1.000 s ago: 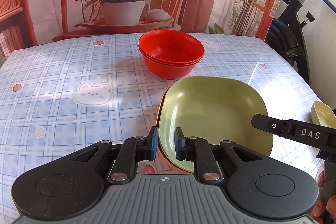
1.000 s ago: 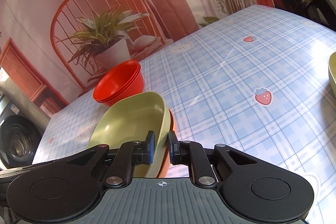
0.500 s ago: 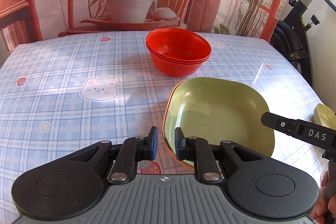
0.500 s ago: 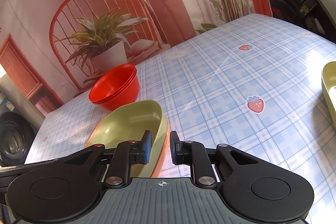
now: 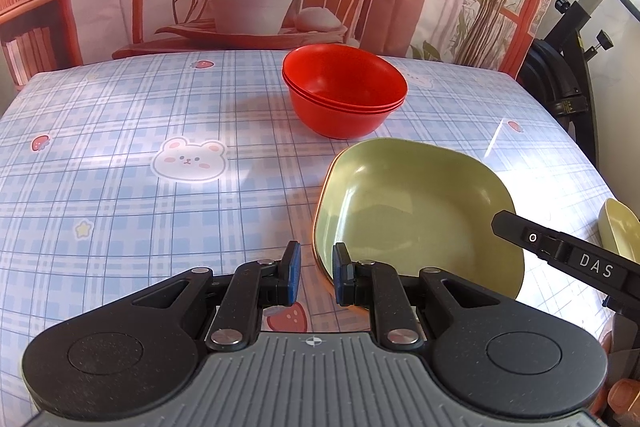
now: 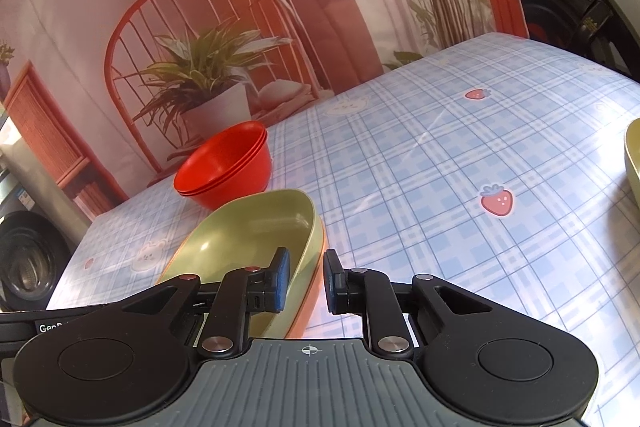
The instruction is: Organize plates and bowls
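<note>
A green square plate [image 5: 416, 211] lies on an orange plate whose rim shows beneath it, on the checked tablecloth. A stack of red bowls [image 5: 344, 95] stands behind it. My left gripper [image 5: 314, 273] is open just off the plate's near left corner, holding nothing. My right gripper [image 6: 306, 279] is open, its jaws either side of the stacked plates' near rim [image 6: 308, 259], not closed on it. The red bowls [image 6: 226, 165] show beyond. A pale yellow dish [image 5: 618, 231] sits at the right edge, also in the right wrist view [image 6: 633, 155].
The table [image 5: 120, 155] has a blue plaid cloth with bear and strawberry prints. A printed backdrop hangs behind it. An exercise bike [image 5: 568, 67] stands off the right side. A washing machine [image 6: 28, 263] is beyond the left end.
Both grippers have opened a little and pulled back from the plates. The left gripper's jaws, which straddled the plate rim, now sit off its corner.
</note>
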Tool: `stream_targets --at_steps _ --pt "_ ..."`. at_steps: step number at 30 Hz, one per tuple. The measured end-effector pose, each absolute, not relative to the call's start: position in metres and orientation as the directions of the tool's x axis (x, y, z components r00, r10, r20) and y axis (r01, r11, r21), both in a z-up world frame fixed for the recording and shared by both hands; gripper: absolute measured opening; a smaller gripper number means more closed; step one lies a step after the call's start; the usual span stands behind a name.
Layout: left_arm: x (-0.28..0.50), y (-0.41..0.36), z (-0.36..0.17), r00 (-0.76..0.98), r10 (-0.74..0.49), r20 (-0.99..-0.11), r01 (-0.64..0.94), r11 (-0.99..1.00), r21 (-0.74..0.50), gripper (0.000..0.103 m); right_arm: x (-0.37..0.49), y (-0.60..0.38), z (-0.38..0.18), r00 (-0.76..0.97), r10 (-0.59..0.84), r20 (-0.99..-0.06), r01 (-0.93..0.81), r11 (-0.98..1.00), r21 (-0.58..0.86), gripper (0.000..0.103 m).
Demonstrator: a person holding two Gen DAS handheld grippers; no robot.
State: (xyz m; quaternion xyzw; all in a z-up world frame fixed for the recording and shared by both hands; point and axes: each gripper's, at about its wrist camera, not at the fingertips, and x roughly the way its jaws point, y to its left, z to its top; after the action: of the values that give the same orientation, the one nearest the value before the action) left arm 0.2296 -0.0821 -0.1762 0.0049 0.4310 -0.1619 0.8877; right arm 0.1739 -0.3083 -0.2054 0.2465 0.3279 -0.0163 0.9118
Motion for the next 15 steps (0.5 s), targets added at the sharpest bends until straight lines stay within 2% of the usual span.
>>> stream_targets --at_steps 15 --pt "0.2292 -0.0810 -0.1752 0.581 -0.287 -0.761 0.289 0.948 -0.137 0.018 0.1734 -0.3091 -0.2074 0.764 0.142 -0.629 0.214 0.865 0.455 0.013"
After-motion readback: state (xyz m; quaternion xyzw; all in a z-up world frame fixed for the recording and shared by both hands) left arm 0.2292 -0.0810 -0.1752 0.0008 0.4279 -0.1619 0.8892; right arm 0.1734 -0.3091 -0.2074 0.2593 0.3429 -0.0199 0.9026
